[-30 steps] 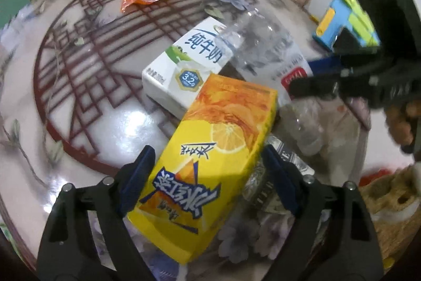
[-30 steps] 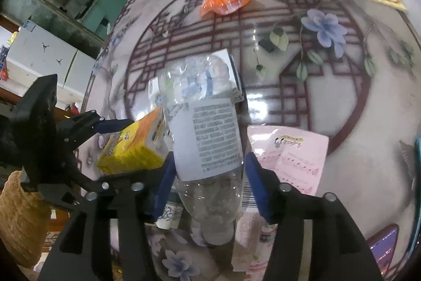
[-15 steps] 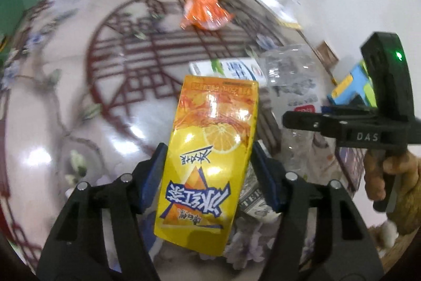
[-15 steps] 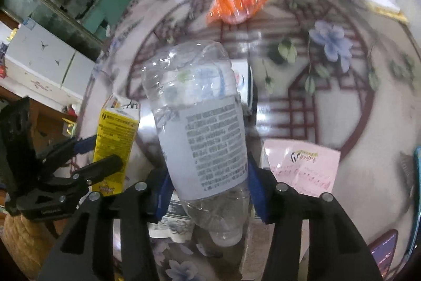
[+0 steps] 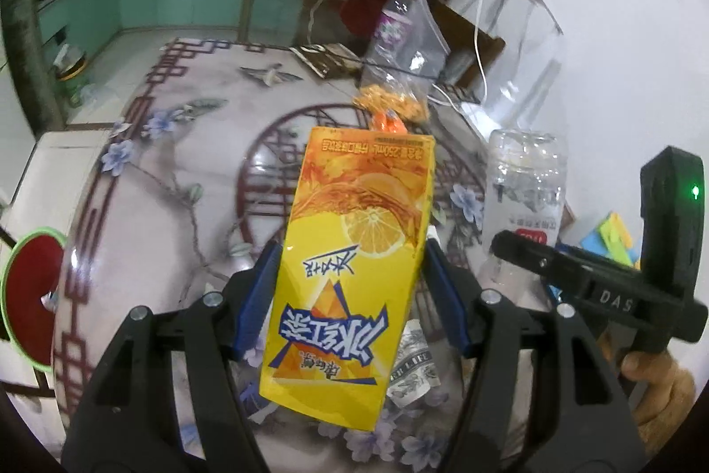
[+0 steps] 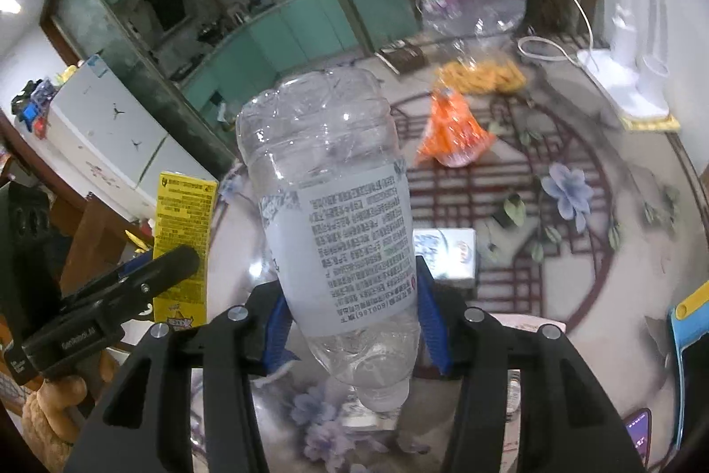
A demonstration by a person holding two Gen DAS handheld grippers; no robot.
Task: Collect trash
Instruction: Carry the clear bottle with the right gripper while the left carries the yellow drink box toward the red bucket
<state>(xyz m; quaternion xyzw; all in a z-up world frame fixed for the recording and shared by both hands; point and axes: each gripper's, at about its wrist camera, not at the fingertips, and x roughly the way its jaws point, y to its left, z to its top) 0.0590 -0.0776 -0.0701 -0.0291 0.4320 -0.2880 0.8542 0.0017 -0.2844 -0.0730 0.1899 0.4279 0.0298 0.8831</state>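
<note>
My left gripper [image 5: 350, 295] is shut on a yellow lemon-tea carton [image 5: 350, 264] and holds it up above the patterned table [image 5: 177, 171]. My right gripper [image 6: 350, 313] is shut on an empty clear plastic bottle [image 6: 336, 216] with a white label, bottom end up, lifted off the table. The bottle [image 5: 527, 189] and the right gripper's body show at the right of the left wrist view. The carton [image 6: 184, 247] and the left gripper show at the left of the right wrist view. A white milk carton [image 6: 447, 258] lies on the table behind the bottle.
An orange snack wrapper [image 6: 452, 136] and a clear bag of yellow snacks [image 6: 483, 76] lie on the far part of the table. A white fan base [image 6: 629, 83] stands at the back right. A phone [image 6: 638, 439] and a blue toy [image 6: 691, 322] lie at the right edge.
Both grippers have lifted and tilted upward: the tea carton and the bottle rose off the table, and the room behind has come into view. The milk carton stayed on the table.
</note>
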